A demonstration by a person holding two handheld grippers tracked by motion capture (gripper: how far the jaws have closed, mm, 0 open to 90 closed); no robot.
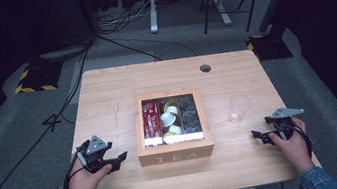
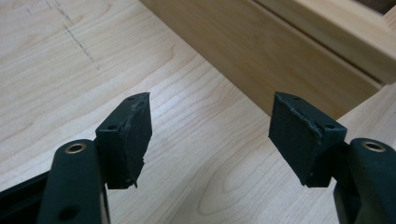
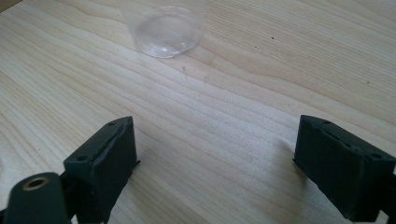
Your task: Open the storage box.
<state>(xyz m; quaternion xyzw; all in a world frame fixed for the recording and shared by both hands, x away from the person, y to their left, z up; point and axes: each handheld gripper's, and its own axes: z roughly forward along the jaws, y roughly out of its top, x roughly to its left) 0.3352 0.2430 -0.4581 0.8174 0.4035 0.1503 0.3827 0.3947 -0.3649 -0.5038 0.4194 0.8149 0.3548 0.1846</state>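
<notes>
Overhead forward-down — two close tabletop [image 1: 105,89] views

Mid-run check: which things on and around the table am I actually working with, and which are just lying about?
In play:
- wooden TEA box, window lid shut, sachets inside
- clear plastic cup, upright and empty
- left gripper, open, beside the box
- right gripper, open, facing the cup

Lying about:
- floor cables
- stand feet
- table's cable hole

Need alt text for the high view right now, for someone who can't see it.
A wooden tea box with a clear lid sits mid-table, its three compartments filled. An open hand-held gripper rests at each side, left and right, and a clear cup stands right of the box.
</notes>
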